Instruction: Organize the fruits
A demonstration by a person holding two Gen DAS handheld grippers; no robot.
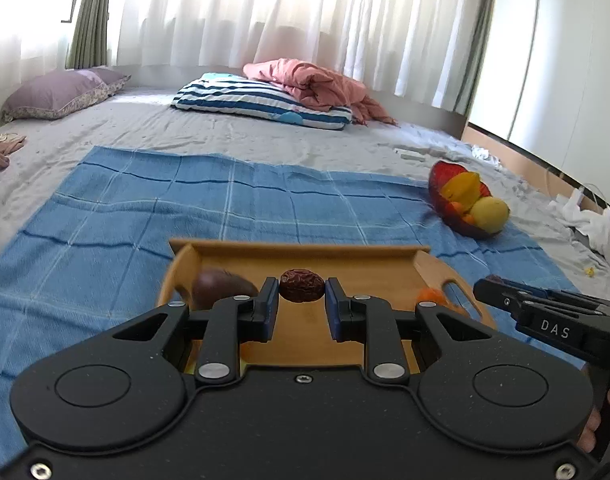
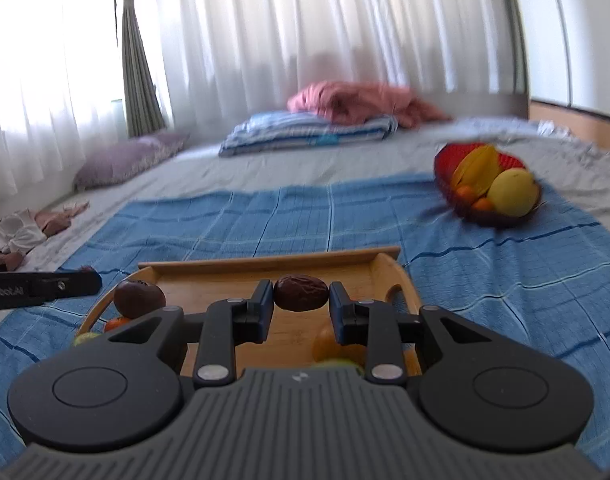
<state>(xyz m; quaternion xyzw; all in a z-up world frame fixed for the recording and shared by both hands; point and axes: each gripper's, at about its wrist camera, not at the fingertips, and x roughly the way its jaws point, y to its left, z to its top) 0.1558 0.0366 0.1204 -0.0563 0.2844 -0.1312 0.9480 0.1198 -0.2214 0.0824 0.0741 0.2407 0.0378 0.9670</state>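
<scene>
With each hand-held gripper, left (image 1: 301,292) and right (image 2: 301,294), closed on a wrinkled brown date (image 1: 301,290) above the wooden tray (image 1: 345,258), we judge the carrying step underway; next we must bring them to the red bowl (image 2: 445,168) farther away on the bed.

Count, relative to the wooden tray (image 2: 401,280): two wrinkled red dates, one per gripper, above it; one dark brown fruit (image 2: 139,298) at its left end. One red bowl (image 2: 445,168) beyond its right: one yellow round fruit (image 2: 511,192), one starfruit (image 2: 475,170), two small oranges.
</scene>
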